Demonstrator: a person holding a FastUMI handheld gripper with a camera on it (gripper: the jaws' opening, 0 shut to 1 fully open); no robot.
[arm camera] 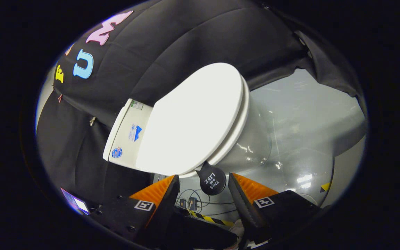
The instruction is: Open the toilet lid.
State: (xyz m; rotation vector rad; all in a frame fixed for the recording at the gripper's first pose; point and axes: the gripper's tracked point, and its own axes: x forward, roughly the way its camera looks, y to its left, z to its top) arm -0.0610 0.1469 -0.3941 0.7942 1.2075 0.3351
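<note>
Gripper view: toilet lid (189, 118) closed, long axis slanting; tongs (203, 182) spread, empty, flanking round tab (213, 180).

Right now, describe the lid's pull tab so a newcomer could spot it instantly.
Start at the white toilet standing against the black cloth wall, its lid shut. At the lid's rim nearest the open gripper hangs a small round tab, between the fingertips but touched by neither. It is the one dark, lettered thing on the otherwise white toilet.
</note>
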